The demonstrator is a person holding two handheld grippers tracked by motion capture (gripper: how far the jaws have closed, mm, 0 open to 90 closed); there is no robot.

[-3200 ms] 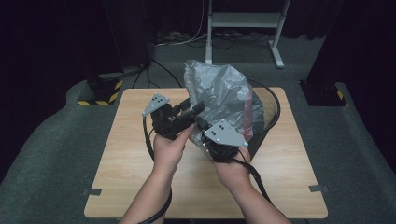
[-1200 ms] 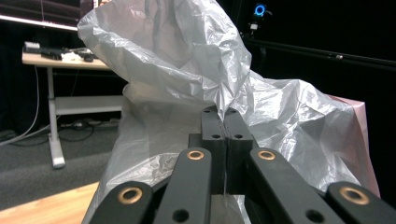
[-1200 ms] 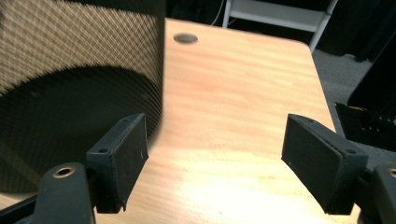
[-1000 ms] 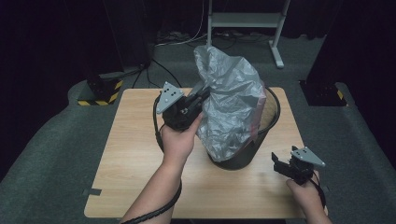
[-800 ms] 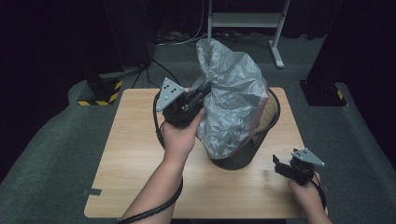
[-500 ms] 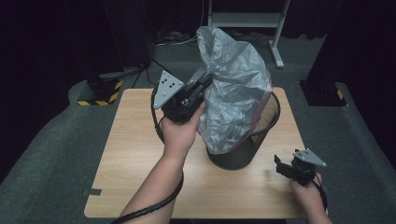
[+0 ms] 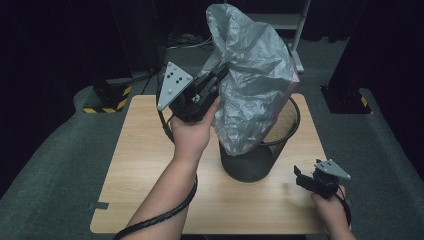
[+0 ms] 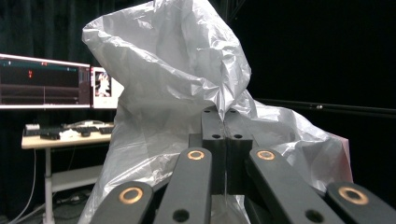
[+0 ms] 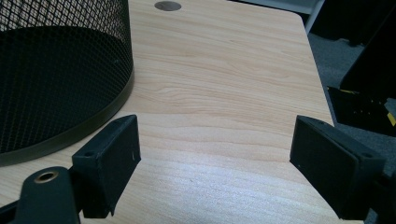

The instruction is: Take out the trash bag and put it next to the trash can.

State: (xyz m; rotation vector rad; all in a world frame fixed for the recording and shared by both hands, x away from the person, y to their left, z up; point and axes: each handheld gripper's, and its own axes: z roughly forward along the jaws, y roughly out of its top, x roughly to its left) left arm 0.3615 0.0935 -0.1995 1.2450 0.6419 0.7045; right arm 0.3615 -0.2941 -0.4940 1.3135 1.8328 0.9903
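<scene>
A crumpled grey plastic bag (image 7: 255,75) hangs above a black mesh wastebasket (image 7: 250,162) on the wooden table (image 7: 150,165), its lower end still inside the rim. My left gripper (image 7: 222,75) is raised over the basket's left side and shut on a fold of the bag (image 8: 187,79), the jaws pressed together around the film. My right gripper (image 7: 300,177) rests low near the table's front right corner, open, with bare wood between its fingers (image 9: 109,161). The basket's wall (image 9: 56,70) stands just left of it.
A desk with a lit monitor (image 8: 44,81) stands beyond the bag. On the dark carpet around the table are a white stand leg (image 7: 297,35) at the back and black boxes with yellow stripes (image 7: 107,97) at the left.
My left gripper has lifted the bag higher, drawing more of it out of the basket. The right gripper, which earlier held the bag beside the left, now sits still at the table's front right.
</scene>
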